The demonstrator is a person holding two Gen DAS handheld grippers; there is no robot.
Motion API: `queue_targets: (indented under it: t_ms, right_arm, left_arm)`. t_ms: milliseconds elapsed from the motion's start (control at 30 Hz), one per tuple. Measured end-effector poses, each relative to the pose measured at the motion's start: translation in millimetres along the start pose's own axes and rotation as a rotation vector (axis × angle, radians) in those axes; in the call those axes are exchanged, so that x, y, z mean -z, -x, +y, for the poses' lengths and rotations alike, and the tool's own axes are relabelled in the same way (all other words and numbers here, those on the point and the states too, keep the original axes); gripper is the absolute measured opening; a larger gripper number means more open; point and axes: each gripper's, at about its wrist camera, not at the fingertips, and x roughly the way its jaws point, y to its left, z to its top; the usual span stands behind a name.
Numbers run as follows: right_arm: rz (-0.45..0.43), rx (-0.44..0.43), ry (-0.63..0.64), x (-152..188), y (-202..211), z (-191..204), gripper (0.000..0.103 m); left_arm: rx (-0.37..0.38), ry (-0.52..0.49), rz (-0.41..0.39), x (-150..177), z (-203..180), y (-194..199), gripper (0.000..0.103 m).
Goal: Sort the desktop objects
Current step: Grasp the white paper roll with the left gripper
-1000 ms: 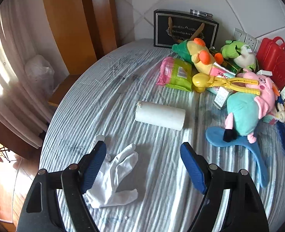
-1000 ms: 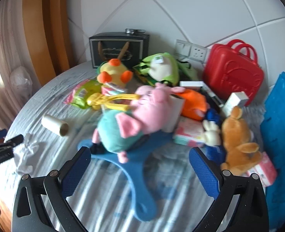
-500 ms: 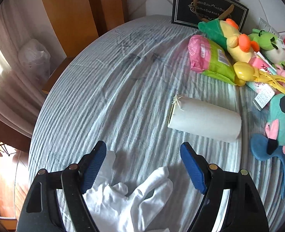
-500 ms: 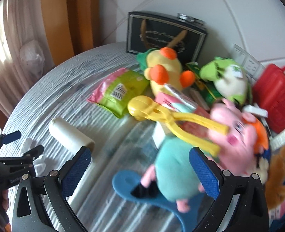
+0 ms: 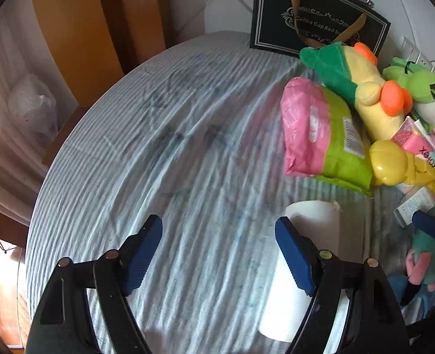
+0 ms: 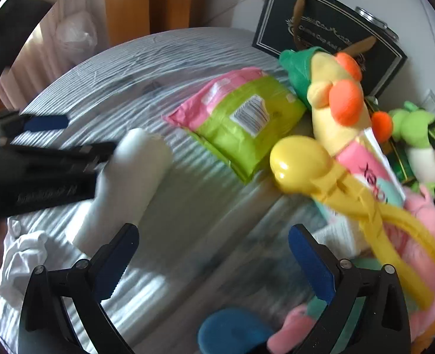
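My left gripper is open over bare striped cloth, nothing between its fingers. A white paper roll lies partly behind its right finger. In the right wrist view the same roll lies by the left gripper's black fingers. My right gripper is open above the cloth, with the roll beyond its left finger and a yellow plastic clamp beyond its right. A pink-and-green packet lies ahead. A white glove sits at the lower left.
Toys crowd the right side: a yellow duck plush, a green frog plush, a pink pig plush and a blue flat toy. A black gift bag stands against the wall. The round table's edge curves on the left.
Both grippers moved forward and lower over the table. The glove slid out of the left view and the roll came under its right finger. The right gripper swung left, away from the pig plush.
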Motion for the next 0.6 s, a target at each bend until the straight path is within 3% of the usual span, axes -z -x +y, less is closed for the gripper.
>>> queue_targets:
  t_ms: [200,300,400,467,500,600]
  right_arm:
    - [-0.109,-0.001,-0.187,27.8,59.6,-43.1,0.103]
    - [-0.170,0.046,-0.258,44.7,94.3,-68.6,0.103]
    - [-0.172,0.106,-0.332,65.7,110.5,-96.4,0.103]
    - [-0.137,0.133,-0.402,83.4,108.6,-115.0,0.103]
    - [-0.119,0.133,-0.445,92.0,106.3,-125.1,0.103]
    - [-0.106,0.097,-0.571,108.6,104.7,-149.8,0.103]
  left_arm:
    - [0.064,-0.061,-0.004,16.8,-28.8,22.5,0.079]
    - [0.071,-0.106,0.032,28.4,-45.8,19.6,0.079]
    - [0.085,-0.138,0.066,36.1,-59.8,12.4,0.079]
    - [0.089,-0.155,0.078,39.6,-65.7,8.4,0.065]
    - [0.087,-0.162,0.085,40.5,-67.5,6.2,0.051]
    - [0.089,-0.169,0.083,38.7,-68.5,4.8,0.049]
